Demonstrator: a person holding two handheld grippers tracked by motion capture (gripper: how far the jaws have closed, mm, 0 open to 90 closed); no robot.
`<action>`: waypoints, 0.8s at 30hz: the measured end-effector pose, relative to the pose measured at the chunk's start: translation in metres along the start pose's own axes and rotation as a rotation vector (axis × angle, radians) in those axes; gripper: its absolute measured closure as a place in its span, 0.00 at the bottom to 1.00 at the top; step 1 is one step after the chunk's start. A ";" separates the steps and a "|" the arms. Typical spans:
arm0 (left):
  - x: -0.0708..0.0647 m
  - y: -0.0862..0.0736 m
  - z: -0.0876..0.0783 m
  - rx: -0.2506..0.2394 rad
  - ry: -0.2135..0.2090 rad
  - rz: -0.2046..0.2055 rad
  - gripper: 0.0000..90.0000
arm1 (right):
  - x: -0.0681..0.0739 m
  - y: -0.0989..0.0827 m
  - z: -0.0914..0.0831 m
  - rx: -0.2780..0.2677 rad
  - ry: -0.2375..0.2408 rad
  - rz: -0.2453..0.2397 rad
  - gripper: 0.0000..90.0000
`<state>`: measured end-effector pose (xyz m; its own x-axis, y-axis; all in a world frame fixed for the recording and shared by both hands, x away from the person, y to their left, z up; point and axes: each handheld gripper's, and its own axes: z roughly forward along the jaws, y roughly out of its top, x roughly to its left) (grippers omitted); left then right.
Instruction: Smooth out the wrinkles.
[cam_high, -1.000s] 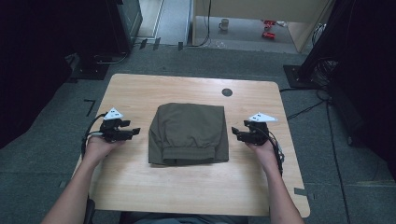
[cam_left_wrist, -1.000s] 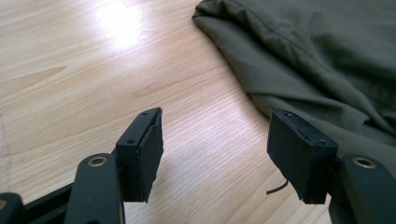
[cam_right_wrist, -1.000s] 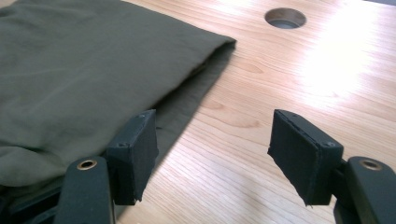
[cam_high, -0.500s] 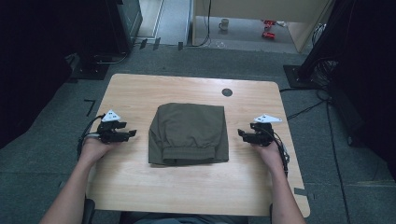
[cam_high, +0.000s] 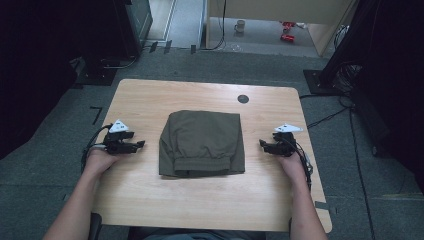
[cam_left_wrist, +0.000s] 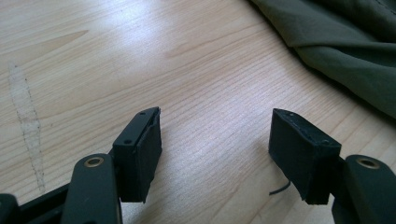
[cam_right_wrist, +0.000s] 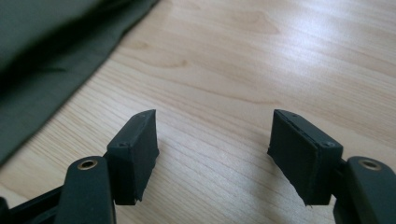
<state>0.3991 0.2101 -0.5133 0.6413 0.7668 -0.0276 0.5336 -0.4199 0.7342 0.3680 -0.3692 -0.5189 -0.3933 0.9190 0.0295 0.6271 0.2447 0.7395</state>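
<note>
A folded olive-green garment (cam_high: 202, 142) lies in the middle of the wooden table (cam_high: 200, 97). My left gripper (cam_high: 141, 144) rests on the table to the garment's left, open, with bare wood between its jaws. In the left gripper view the garment (cam_left_wrist: 355, 51) fills the upper right, apart from the open gripper (cam_left_wrist: 215, 149). My right gripper (cam_high: 261, 144) sits to the garment's right, also open and holding nothing. The right gripper view has the garment (cam_right_wrist: 51, 60) at the upper left, clear of the gripper (cam_right_wrist: 212, 149).
A small black round grommet (cam_high: 243, 99) is set in the table near its far edge. Beyond the table, on the floor, stand a mug (cam_high: 240, 25) and a red object (cam_high: 286, 31). Dark equipment and cables flank both sides.
Both grippers have drawn back outward from the garment, the left one to the left and the right one to the right and slightly nearer. The garment has not moved.
</note>
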 end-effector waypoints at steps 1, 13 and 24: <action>0.000 -0.001 0.000 -0.005 0.004 0.007 0.38 | 0.000 -0.001 0.001 0.004 -0.002 -0.005 0.34; 0.001 -0.003 0.002 -0.017 0.036 -0.002 0.32 | -0.001 -0.002 0.005 -0.009 -0.002 0.008 0.24; -0.001 -0.002 0.003 -0.015 0.043 -0.007 0.29 | 0.001 -0.002 0.006 -0.004 -0.011 0.014 0.20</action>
<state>0.3990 0.2092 -0.5167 0.6133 0.7899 -0.0040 0.5293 -0.4072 0.7443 0.3706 -0.3669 -0.5240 -0.3769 0.9257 0.0319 0.6295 0.2308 0.7419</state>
